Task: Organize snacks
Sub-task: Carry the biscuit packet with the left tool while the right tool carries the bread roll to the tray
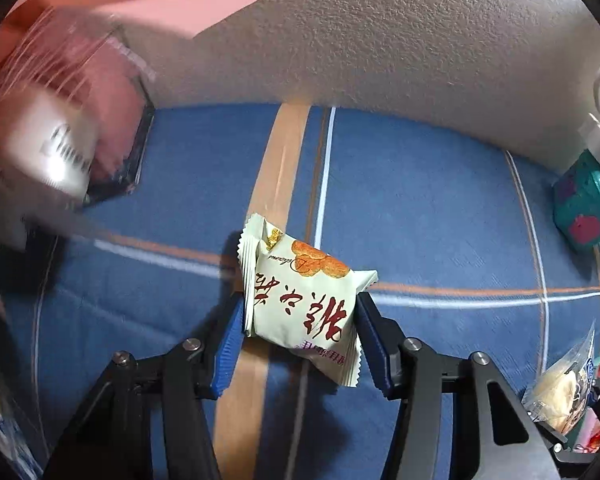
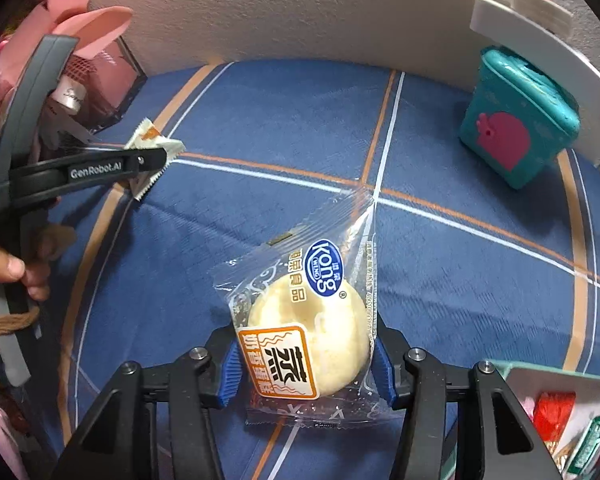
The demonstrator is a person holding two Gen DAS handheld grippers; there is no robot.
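Left hand-held gripper [image 1: 300, 320]: blue pads pressed on both sides of a pale green snack packet [image 1: 304, 300] with red characters and a biscuit picture; the packet stands between the fingers above the cloth.
Right hand-held gripper [image 2: 306, 356]: closed on a clear-wrapped round pastry [image 2: 308, 328] bearing a blue oval logo and an orange label.
Surface: blue cloth [image 2: 260, 120] with orange and white stripes, against a textured beige wall [image 1: 380, 40].
Teal box [image 2: 516, 120]: on the cloth near the wall, well apart from both snacks, pink shape on its side.
Tray [image 2: 556, 376]: at the right edge, holding red and green wrapped items.
Pink items [image 1: 112, 92]: far left, blurred.
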